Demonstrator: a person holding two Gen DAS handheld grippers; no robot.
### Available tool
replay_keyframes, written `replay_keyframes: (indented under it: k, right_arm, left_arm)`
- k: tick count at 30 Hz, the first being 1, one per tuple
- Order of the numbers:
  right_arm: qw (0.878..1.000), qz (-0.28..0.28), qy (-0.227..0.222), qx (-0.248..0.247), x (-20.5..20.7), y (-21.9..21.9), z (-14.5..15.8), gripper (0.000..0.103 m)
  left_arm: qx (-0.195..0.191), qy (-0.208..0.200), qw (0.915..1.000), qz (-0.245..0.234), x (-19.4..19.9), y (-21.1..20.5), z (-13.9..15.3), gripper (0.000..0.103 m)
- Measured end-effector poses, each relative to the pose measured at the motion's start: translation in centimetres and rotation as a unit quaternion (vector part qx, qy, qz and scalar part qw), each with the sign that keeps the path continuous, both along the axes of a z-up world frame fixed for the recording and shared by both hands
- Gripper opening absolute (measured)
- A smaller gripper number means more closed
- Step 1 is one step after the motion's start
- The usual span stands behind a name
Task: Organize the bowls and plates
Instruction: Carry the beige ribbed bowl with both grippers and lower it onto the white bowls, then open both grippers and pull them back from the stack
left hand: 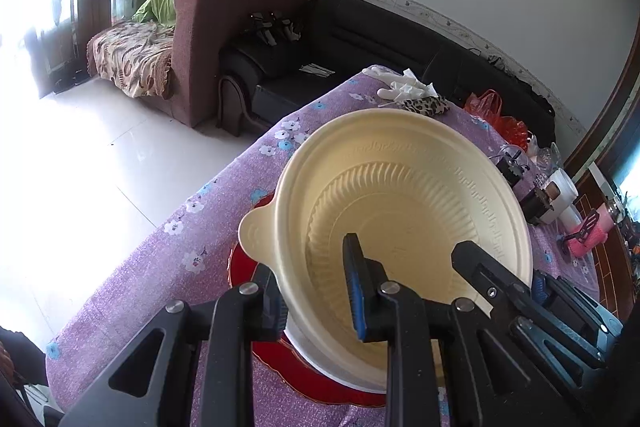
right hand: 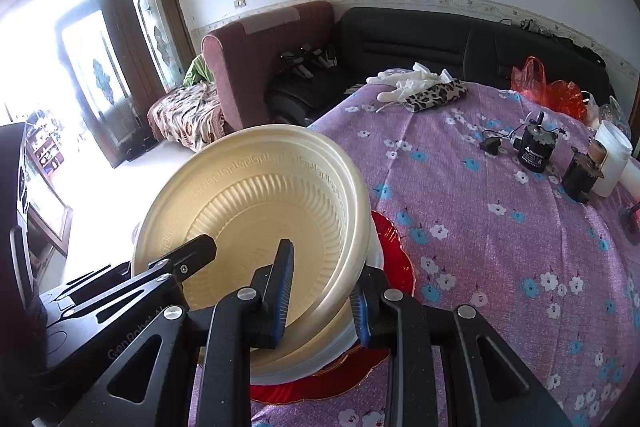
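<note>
A cream plastic bowl (left hand: 400,195) (right hand: 256,203) with a small tab handle is nested in a white bowl (right hand: 320,359) and hangs tilted just above a red plate (left hand: 280,359) (right hand: 394,251) on the table. My left gripper (left hand: 316,307) is shut on the bowl's near-left rim, one pad inside and one outside. My right gripper (right hand: 320,303) is shut on the opposite rim in the same way. Each view also shows the other gripper's fingers (left hand: 480,267) (right hand: 196,251) on the bowl.
The table has a purple floral cloth (right hand: 480,247), its left edge dropping to the white floor. Further back lie white gloves (right hand: 404,79), a leopard-print pouch (right hand: 436,95), black motors (right hand: 536,151), a white cup (right hand: 612,159) and a red bag (right hand: 556,91). Sofas stand behind.
</note>
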State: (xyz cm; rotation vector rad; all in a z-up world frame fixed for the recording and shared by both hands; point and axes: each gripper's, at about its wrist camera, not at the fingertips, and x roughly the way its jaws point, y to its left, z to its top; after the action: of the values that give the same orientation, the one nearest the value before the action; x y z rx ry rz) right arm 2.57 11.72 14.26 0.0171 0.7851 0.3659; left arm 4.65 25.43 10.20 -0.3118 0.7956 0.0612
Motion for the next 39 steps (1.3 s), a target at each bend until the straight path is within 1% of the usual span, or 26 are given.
replay_keyframes:
  k: [2, 5, 8, 10, 11, 13, 15, 17, 19, 21, 23, 24, 25, 26, 27, 28, 31, 34, 39]
  right_arm:
    - [1.000, 0.000, -0.001, -0.004, 0.1, 0.1, 0.0, 0.029]
    - [1.000, 0.003, 0.003, -0.002, 0.2, 0.4, -0.2, 0.029]
    - [1.000, 0.000, -0.009, -0.006, 0.1, 0.5, -0.1, 0.029]
    - [1.000, -0.006, -0.019, -0.006, -0.2, 0.5, 0.2, 0.029]
    - [1.000, -0.009, -0.022, -0.005, -0.3, 0.4, 0.3, 0.031]
    - [1.000, -0.013, -0.027, 0.005, -0.3, 0.1, 0.5, 0.044]
    - [0.999, -0.015, -0.030, 0.011, -0.3, -0.1, 0.7, 0.054]
    - [0.999, -0.011, -0.037, 0.021, -0.7, -0.2, 1.0, 0.055]
    - [0.998, -0.013, -0.046, 0.030, -1.2, -0.4, 1.5, 0.059]
    - [0.998, -0.016, -0.057, 0.038, -1.8, -0.6, 2.1, 0.061]
    - [0.997, -0.021, -0.068, 0.041, -3.0, -0.8, 3.0, 0.063]
    - [0.996, -0.021, -0.072, 0.042, -3.5, -1.0, 3.3, 0.067]
    - [0.996, -0.022, -0.078, 0.040, -4.4, -1.2, 3.6, 0.073]
    - [0.996, -0.023, -0.083, 0.038, -5.1, -1.4, 3.7, 0.076]
    - [0.995, -0.025, -0.091, 0.034, -6.3, -1.7, 3.9, 0.079]
    - [0.994, -0.026, -0.097, 0.031, -7.3, -1.9, 3.9, 0.082]
    - [0.993, -0.028, -0.112, 0.010, -9.8, -2.2, 3.4, 0.087]
    - [0.994, -0.031, -0.107, -0.006, -11.6, -2.6, 2.1, 0.088]
    - [0.995, -0.046, -0.089, -0.001, -12.9, -4.1, 0.8, 0.088]
  left_arm:
    - [-0.008, -0.001, 1.0000, -0.002, 0.0, 0.3, 0.0, 0.024]
    - [-0.031, -0.010, 0.9994, -0.011, -0.4, 0.5, 0.2, 0.036]
    - [-0.031, -0.021, 0.9993, -0.009, -0.9, 0.6, 0.6, 0.041]
    - [-0.030, -0.028, 0.9991, 0.001, -1.4, 1.0, 0.9, 0.060]
    - [-0.030, -0.034, 0.9990, 0.006, -1.7, 1.2, 1.1, 0.063]
    - [-0.034, -0.043, 0.9984, 0.011, -2.2, 1.7, 1.5, 0.068]
    - [-0.041, -0.050, 0.9978, 0.014, -2.7, 2.2, 1.9, 0.074]
    - [-0.043, -0.057, 0.9972, 0.021, -3.3, 2.7, 2.4, 0.074]
    - [-0.045, -0.061, 0.9969, 0.022, -3.9, 3.1, 2.6, 0.074]
    - [-0.042, -0.066, 0.9967, 0.024, -4.6, 3.2, 3.0, 0.074]
    - [-0.028, -0.073, 0.9965, 0.030, -5.6, 3.0, 3.4, 0.075]
    - [-0.016, -0.077, 0.9962, 0.036, -6.2, 2.8, 3.6, 0.075]
    - [0.001, -0.083, 0.9955, 0.045, -6.8, 2.5, 3.9, 0.079]
    - [0.025, -0.092, 0.9937, 0.058, -7.6, 2.2, 4.1, 0.083]
    - [0.053, -0.102, 0.9907, 0.074, -8.6, 1.6, 4.4, 0.090]
    - [0.070, -0.110, 0.9881, 0.082, -9.3, 1.1, 4.6, 0.094]
    - [0.116, -0.129, 0.9798, 0.100, -11.1, -0.4, 5.0, 0.101]
    - [0.141, -0.126, 0.9775, 0.094, -12.0, -2.0, 4.9, 0.102]
    - [0.153, -0.119, 0.9784, 0.071, -12.7, -4.1, 4.5, 0.102]
